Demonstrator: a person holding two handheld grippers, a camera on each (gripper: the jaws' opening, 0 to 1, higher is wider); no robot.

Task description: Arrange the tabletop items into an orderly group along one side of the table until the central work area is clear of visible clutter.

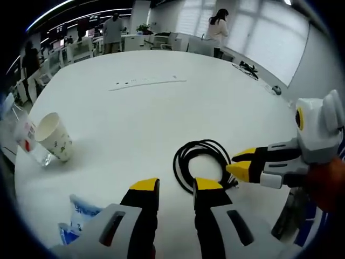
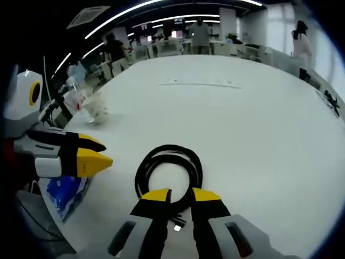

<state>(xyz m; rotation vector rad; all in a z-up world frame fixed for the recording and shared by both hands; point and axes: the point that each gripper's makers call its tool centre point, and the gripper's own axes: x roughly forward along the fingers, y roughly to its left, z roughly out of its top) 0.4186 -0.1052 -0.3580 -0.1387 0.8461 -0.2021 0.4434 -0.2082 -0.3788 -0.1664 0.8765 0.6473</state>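
Both grippers hover low over the white table point(image 1: 161, 108), facing each other across the coiled black cable point(image 1: 202, 162). Left gripper point(image 1: 176, 186) and right gripper point(image 2: 178, 194) jaws sit slightly apart, gripping nothing. Paper cup point(image 1: 54, 137) lies off left.

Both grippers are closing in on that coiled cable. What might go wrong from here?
The black cable coil is loose, so lifting one strand may unravel it across the table. Both the right gripper and left gripper converge here and may collide. The tipped paper cup could roll.
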